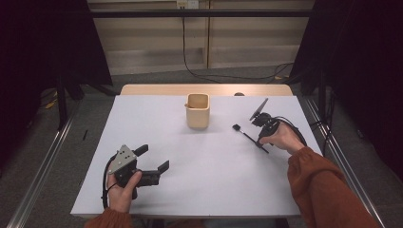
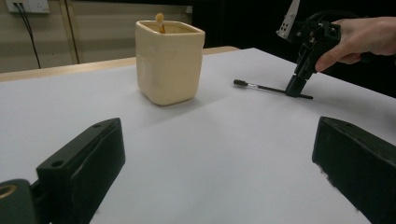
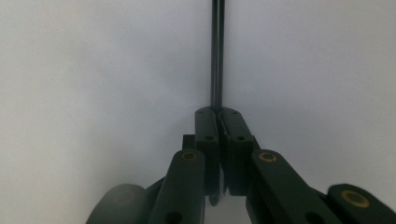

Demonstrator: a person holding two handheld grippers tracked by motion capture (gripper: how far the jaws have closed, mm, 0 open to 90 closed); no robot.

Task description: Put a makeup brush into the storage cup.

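A cream square cup [image 1: 197, 110] stands upright at the middle back of the white table [image 1: 214, 185]. In the left gripper view a tan rounded tip [image 2: 159, 19] pokes up from inside the cup [image 2: 170, 63]. A thin black brush [image 1: 247, 137] lies on the table to the cup's right. My right gripper [image 1: 261, 142] points down and is shut on its handle; the brush [image 3: 216, 51] runs straight out from the closed right gripper [image 3: 217, 116]. My left gripper [image 1: 153, 158] rests open near the front left, its left gripper [image 2: 217, 125] jaws wide apart and nothing between them.
A wooden strip [image 1: 204, 89] borders the table's far edge, with a small dark object [image 1: 239, 94] on it. Metal rails [image 1: 43, 166] run along both sides of the table. Cables [image 1: 209, 76] lie on the floor behind.
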